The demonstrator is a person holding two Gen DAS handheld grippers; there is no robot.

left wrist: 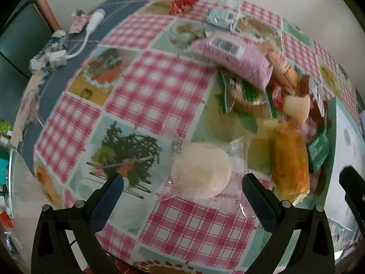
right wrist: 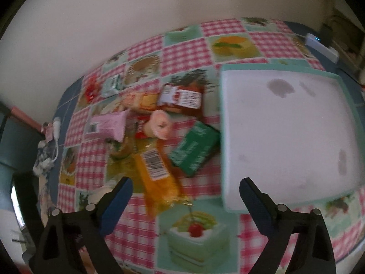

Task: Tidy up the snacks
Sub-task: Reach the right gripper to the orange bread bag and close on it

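Snacks [right wrist: 157,127] lie heaped on the checked tablecloth [right wrist: 187,52] just left of the white tray [right wrist: 285,125]. Left gripper [left wrist: 182,182] hangs spread over a round pale cake [left wrist: 200,171] in clear wrap, and right gripper [right wrist: 186,188] is spread too, pinching nothing

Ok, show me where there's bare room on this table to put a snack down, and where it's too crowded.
Free: the whole inside of the white tray, and the cloth left of the pink packet, up to the cable. Also the near strip by the cake print. Crowded: the heap between the pink packet, the orange packet and the green box, tight against the tray's left rim.
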